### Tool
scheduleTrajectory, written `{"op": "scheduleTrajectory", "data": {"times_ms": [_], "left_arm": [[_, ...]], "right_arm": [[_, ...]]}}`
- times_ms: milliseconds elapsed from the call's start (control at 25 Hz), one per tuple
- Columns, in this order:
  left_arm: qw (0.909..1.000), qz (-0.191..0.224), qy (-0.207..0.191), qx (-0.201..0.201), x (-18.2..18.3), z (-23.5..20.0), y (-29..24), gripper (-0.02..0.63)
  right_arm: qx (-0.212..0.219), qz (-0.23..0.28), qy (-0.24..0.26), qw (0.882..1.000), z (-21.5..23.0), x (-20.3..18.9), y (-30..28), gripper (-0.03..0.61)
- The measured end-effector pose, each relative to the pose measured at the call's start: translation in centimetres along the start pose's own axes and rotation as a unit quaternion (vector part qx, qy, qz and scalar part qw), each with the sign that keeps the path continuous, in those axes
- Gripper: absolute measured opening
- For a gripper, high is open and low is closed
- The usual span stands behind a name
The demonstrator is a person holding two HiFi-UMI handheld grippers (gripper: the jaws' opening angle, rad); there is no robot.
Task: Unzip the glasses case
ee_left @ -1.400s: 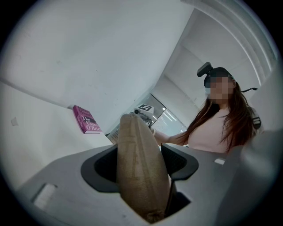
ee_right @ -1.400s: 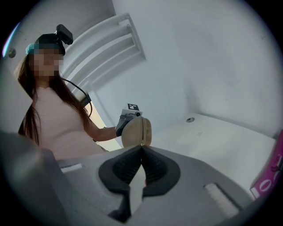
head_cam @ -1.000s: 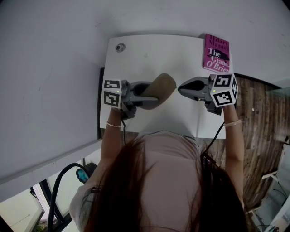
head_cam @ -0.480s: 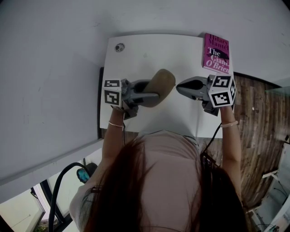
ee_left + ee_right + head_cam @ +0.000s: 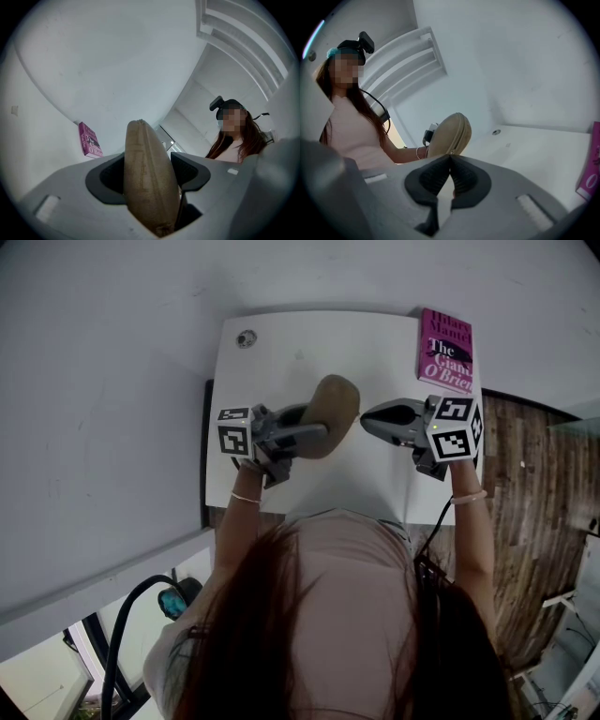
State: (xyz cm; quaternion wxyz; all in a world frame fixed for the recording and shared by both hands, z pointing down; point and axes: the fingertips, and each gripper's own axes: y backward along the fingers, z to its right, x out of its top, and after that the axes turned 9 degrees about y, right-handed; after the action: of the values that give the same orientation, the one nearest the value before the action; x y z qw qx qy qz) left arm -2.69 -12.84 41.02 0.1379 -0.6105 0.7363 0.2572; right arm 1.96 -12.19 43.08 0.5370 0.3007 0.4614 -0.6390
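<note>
My left gripper clamps the tan oval fabric glasses case, likely light and semi-stiff; my right gripper, jaws together, should pinch its zip pull.

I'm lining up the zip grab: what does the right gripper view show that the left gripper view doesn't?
Only the right gripper view: the zip pull of the tan glasses case, just beyond the tips of the closed right hand-held gripper, and the round hole in the white table. Only the left gripper view: the left hand-held gripper pressing on both faces of the case. Both: the case, the magenta book and the person.
</note>
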Motion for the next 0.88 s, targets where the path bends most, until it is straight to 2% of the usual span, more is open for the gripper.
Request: {"op": "scheduleTrajectory", "data": {"times_ms": [600,880], "left_arm": [[0.9995,0.031,0.01,-0.003,0.9,-0.5,0.0,0.298],[0.9979,0.062,0.014,-0.01,2.1,-0.4,0.0,0.298]], "right_arm": [[-0.003,0.016,-0.013,1.0,0.1,-0.3,-0.5,0.003],[-0.003,0.026,-0.011,1.0,0.0,0.0,-0.7,0.004]]}}
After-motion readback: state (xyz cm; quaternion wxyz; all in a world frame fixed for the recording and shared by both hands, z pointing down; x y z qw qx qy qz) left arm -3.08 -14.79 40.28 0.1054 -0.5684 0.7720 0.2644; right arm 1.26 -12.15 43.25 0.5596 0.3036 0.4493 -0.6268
